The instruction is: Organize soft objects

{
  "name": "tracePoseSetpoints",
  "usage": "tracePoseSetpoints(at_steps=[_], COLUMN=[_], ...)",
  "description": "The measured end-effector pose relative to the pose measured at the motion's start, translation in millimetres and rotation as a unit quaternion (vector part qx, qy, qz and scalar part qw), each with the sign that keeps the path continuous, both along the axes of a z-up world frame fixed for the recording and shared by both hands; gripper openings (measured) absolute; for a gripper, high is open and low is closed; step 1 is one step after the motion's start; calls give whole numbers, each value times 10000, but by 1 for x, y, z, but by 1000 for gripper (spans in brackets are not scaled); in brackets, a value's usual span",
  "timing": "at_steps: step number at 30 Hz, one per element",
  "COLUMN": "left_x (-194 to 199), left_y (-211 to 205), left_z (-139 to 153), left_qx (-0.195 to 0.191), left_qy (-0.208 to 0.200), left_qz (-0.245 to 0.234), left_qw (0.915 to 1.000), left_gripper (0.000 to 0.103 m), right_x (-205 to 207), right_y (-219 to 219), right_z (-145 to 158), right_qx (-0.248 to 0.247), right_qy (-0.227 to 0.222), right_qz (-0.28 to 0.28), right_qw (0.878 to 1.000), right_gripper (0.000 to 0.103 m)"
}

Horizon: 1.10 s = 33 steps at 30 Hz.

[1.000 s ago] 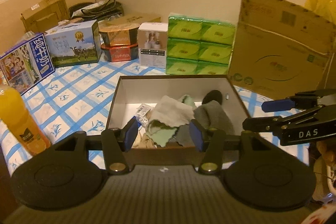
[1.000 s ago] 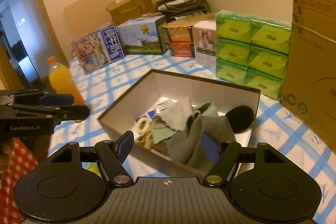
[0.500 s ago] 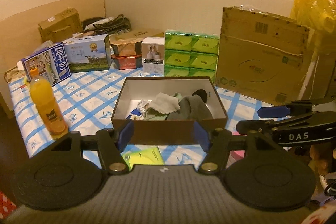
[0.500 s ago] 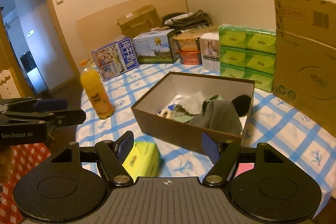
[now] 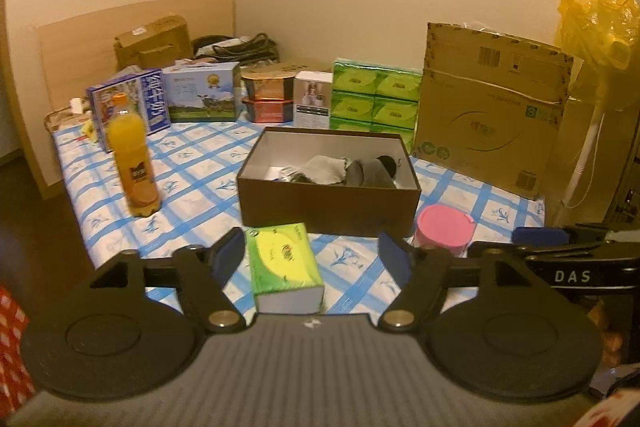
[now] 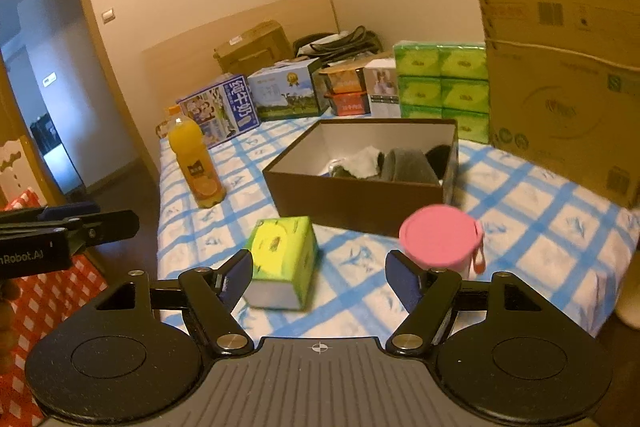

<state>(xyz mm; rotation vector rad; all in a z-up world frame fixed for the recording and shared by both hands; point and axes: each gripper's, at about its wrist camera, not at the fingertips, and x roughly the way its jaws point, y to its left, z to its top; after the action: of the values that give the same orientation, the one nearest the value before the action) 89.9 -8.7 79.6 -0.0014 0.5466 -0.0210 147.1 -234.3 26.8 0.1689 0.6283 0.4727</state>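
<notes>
We read the job as mostly done. The counter [image 5: 192, 163], under its blue-checked cloth, carries the brown box [image 5: 328, 205] at its middle, and the soft things already lie inside: a pale cloth [image 5: 326, 169], a grey cloth [image 5: 370, 173] beside it, and something dark and round [image 5: 388, 163] at the far end. No loose cloth shows on the counter outside the box.

In front of the box lies a green tissue pack [image 5: 282, 269], and just to its right stands a pink-lidded tub [image 5: 442, 231]; whether the pack counts as a soft thing to be put away we cannot say. An orange drink bottle [image 5: 134, 163] stands well to the left.

Our left gripper [image 5: 312, 259] hangs short of the box with its jaws opening; the tissue pack shows in the gap, but the pads do not press it. Our right gripper [image 6: 318, 275] is released too, jaws wide and holding nothing.

If anything is left, we judge it is only the tissue pack.
</notes>
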Motion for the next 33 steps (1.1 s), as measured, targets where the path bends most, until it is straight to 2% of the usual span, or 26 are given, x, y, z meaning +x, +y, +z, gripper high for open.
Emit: tracePoseSetpoints(at_steps=[5,17,22,33], left_x=[-35,-93,-111,-132], left_y=[1,-9,-14,-26], left_z=[-7,-45,-58,-73], left_qx=[-80,-210,-225,-132], left_qy=[4,527,723,944], left_qz=[129,322,338,296], left_qw=[9999,9979,9966,9950], left_gripper=[77,77,77,77], right_x=[-33,-102,-120,-148], right_y=[-5,-3,-8,-15], right_z=[-5,-36,-45,-53], right_qx=[8,-205,-122,-271], right_qy=[-20,271,392,432], right_qz=[-137,-198,-222,-164], right_qw=[9999,9992,9989,9986], right_gripper=[73,73,73,73])
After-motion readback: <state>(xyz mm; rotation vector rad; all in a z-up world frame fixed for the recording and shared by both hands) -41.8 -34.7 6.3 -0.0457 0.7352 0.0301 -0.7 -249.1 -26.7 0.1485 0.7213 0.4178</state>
